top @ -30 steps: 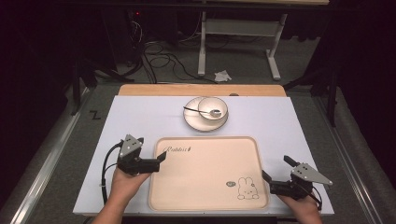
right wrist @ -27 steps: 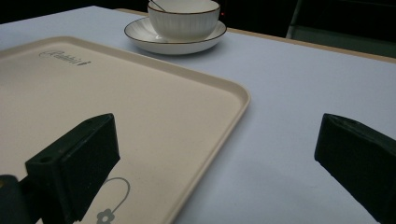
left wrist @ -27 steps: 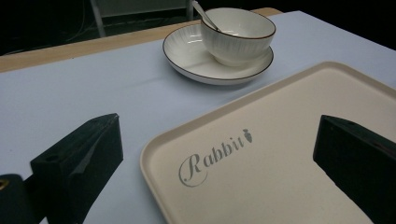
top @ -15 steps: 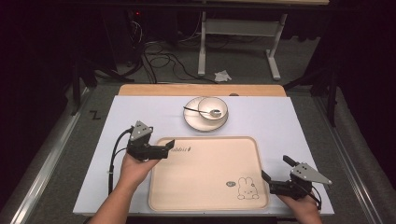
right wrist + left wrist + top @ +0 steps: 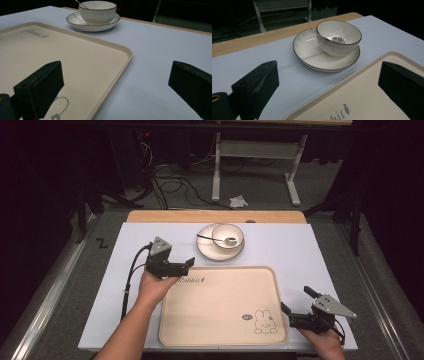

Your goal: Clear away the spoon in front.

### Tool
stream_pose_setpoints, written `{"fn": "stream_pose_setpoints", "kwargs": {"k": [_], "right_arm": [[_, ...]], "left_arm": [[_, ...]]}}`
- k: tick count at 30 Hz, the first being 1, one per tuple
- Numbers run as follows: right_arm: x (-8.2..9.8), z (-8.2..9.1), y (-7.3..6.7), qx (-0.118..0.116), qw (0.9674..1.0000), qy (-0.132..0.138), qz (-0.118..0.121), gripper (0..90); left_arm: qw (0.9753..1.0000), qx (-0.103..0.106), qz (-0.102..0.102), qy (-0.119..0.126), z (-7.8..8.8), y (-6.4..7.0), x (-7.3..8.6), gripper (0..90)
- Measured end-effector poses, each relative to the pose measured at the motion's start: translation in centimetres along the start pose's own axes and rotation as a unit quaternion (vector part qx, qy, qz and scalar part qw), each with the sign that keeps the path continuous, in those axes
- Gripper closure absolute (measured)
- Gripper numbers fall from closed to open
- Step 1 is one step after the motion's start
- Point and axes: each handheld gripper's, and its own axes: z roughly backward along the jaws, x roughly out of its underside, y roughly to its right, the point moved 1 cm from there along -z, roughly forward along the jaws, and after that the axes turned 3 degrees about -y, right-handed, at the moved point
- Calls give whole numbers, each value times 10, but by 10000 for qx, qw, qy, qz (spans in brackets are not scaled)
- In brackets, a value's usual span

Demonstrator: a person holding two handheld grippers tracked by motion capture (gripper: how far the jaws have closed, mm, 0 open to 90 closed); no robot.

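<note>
Left gripper view: ribbed, brown-rimmed bowl (image 5: 339,37).

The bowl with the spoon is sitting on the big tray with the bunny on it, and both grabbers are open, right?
Not quite. The bowl with the spoon sits on a small plate on the table, beyond the bunny tray, not on it; the high view shows this. The rest holds: the left gripper and the right gripper both have their fingers spread open.

Bowl (image 5: 227,235) sits on saucer (image 5: 207,249) behind the tray (image 5: 220,305), apparently holding a spoon (image 5: 212,239).
</note>
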Motion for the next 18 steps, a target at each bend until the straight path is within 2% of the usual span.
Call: {"fn": "stream_pose_setpoints", "kwargs": {"k": [7,9,18], "right_arm": [[0,0,1,-21,10000,12,-3,5],[0,0,1,-28,10000,15,1,5],[0,-1,1,-60,10000,36,-19,5]], "left_arm": [[9999,81,59,-38,-14,0,-16,38],[9998,109,139,-15,-18,-1,-20,38],[9999,16,37,-128,-34,-6,-31,51]]}}
